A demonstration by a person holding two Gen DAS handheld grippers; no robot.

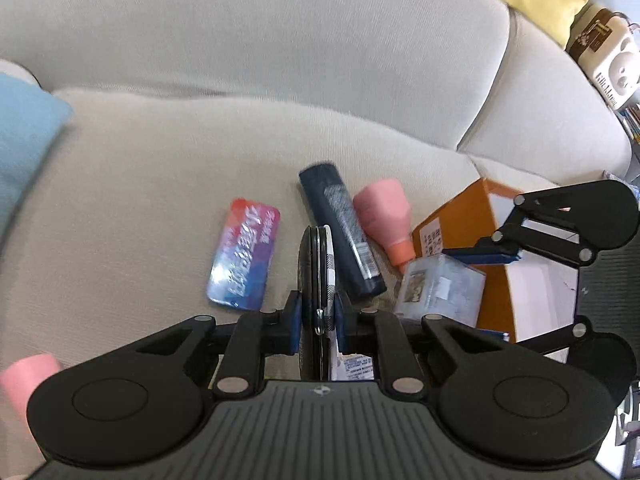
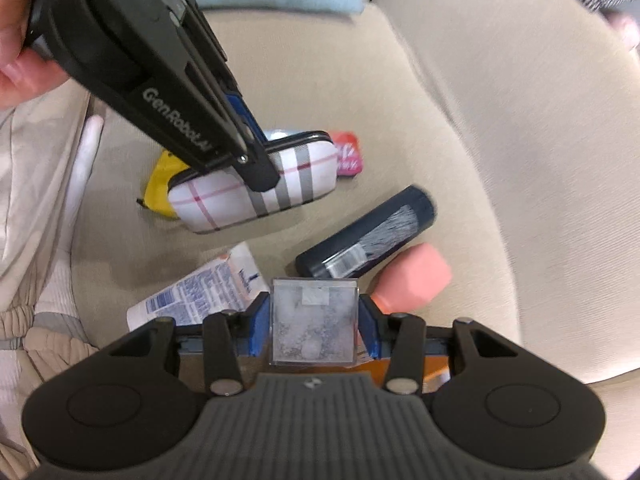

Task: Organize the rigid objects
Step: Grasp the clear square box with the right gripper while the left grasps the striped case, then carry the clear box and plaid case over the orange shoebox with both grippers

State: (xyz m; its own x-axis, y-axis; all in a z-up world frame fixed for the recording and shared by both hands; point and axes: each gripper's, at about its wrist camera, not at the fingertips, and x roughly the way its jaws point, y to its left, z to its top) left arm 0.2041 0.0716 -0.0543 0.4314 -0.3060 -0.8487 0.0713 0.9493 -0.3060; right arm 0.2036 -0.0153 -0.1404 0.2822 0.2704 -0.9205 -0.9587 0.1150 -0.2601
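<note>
My left gripper [image 1: 318,312] is shut on a plaid zip case [image 1: 325,264], seen edge-on between the blue pads. In the right wrist view the same case [image 2: 296,176] hangs lifted above the beige sofa seat [image 2: 400,120], with the left gripper [image 2: 256,160] clamped on its top edge. My right gripper [image 2: 314,330] is shut on a clear square box [image 2: 314,312]. In the left wrist view that box [image 1: 440,292] is held by the right gripper [image 1: 486,296] in front of an orange cardboard box [image 1: 480,216].
On the seat lie a dark blue can [image 1: 340,236], a pink bottle [image 1: 384,212], a colourful tin [image 1: 244,256], a white printed tube [image 2: 200,292] and a yellow packet [image 2: 160,184]. A blue cushion [image 1: 24,140] sits at the left. A person's hand [image 2: 16,60] holds the left gripper.
</note>
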